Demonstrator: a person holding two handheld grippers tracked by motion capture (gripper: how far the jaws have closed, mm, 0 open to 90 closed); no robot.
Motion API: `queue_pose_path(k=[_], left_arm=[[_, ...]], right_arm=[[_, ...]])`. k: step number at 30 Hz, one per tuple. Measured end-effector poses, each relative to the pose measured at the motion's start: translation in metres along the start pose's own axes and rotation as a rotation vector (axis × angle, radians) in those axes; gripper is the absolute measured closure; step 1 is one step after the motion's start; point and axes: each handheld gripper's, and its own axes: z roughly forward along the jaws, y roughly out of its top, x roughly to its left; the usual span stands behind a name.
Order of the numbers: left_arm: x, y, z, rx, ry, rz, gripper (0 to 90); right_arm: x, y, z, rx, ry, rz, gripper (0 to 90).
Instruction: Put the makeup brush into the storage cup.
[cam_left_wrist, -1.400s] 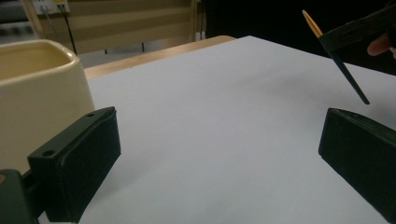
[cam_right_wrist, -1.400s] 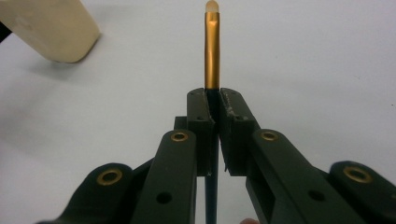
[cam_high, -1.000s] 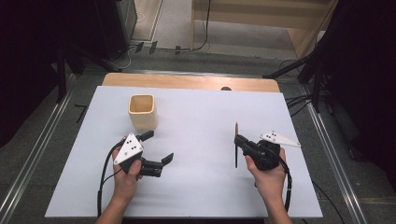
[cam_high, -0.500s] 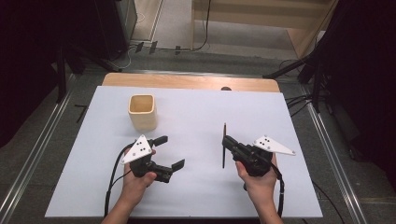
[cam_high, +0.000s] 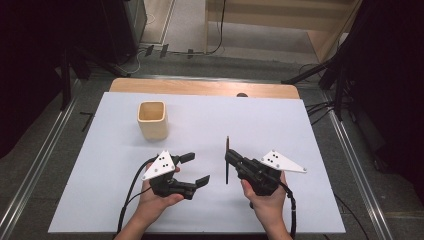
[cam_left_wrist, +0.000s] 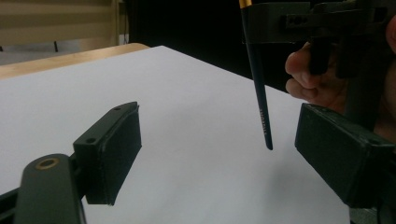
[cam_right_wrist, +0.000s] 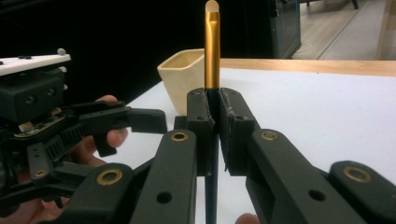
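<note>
Dark curtains and a grey floor with metal rails surround a white rectangular tabletop (cam_high: 300, 135) whose far edge shows a strip of bare wood. On its left far part stands a cream square-mouthed cup (cam_high: 152, 119), upright and open at the top, well apart from both grippers. Two hands come in from the near edge. The left hand (cam_high: 155, 200) holds the left gripper (cam_high: 194, 169) low over the tabletop, its grey three-cornered plate on top and a black cable trailing back toward the person; its jaws stand wide apart with nothing between them, as the left gripper view confirms, where the two black padded jaws frame bare white surface. The right hand (cam_high: 267, 202) holds the right gripper (cam_high: 231, 159) just to the right of the left one, the two near but not touching. Its jaws are clamped together on a slim dark-handled paintbrush with a gold metal ferrule (cam_high: 227, 160), gripped partway along the handle. In the right gripper view the paintbrush stands straight up between the closed pads, the gold ferrule and a pale tip above them, the cup behind it. In the left gripper view the paintbrush's dark handle hangs down, slightly tilted, its pointed lower end above the tabletop between the left gripper's open jaws but nearer the right-hand one.
</note>
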Motion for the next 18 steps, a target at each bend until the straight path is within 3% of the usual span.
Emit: queue_pose_path(k=[4, 18], left_arm=[[-0.008, 0.0, 0.005, 0.02, 0.011, 0.011, 25.0], [-0.016, -0.001, 0.013, 0.039, -0.056, -0.023, 47.8]], right_arm=[[0.006, -0.001, 0.002, -0.009, 0.023, 0.0, 84.6], [0.024, -0.008, 0.009, -0.032, 0.088, -0.019, 84.6]])
